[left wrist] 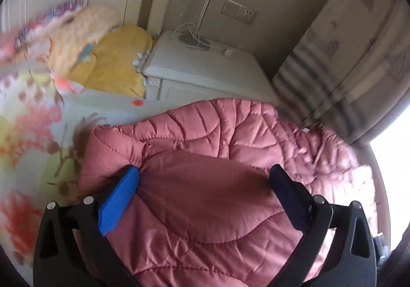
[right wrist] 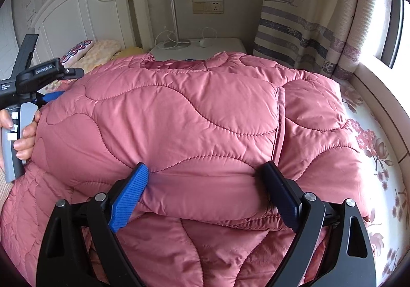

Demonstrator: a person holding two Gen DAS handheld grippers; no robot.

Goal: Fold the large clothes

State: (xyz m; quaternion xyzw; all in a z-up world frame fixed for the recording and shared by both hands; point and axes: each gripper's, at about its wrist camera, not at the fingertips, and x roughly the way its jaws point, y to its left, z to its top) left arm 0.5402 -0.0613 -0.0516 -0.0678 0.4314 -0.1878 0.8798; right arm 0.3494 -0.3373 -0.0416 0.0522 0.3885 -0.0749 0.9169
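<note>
A large pink quilted jacket [right wrist: 179,113] lies heaped on the bed, its upper layer folded over the lower one. My right gripper [right wrist: 205,165] is shut on the thick near edge of that fold. The fabric bulges between the blue pad [right wrist: 130,197] and the dark pad [right wrist: 279,194] and puckers at both. In the left wrist view the jacket [left wrist: 205,210] fills the span of my left gripper [left wrist: 203,169], which is shut on a wide bunch of it. The left tool also shows at the jacket's left edge, held by a hand [right wrist: 27,138].
A floral bedsheet [left wrist: 30,120] lies under the jacket. Pillows [left wrist: 115,61] lie against the white headboard [right wrist: 77,13]. Beyond the jacket stands a white nightstand [left wrist: 194,61] with a lamp base [left wrist: 193,41] and cables. A striped curtain [right wrist: 307,18] and a window sill [right wrist: 379,87] are to the right.
</note>
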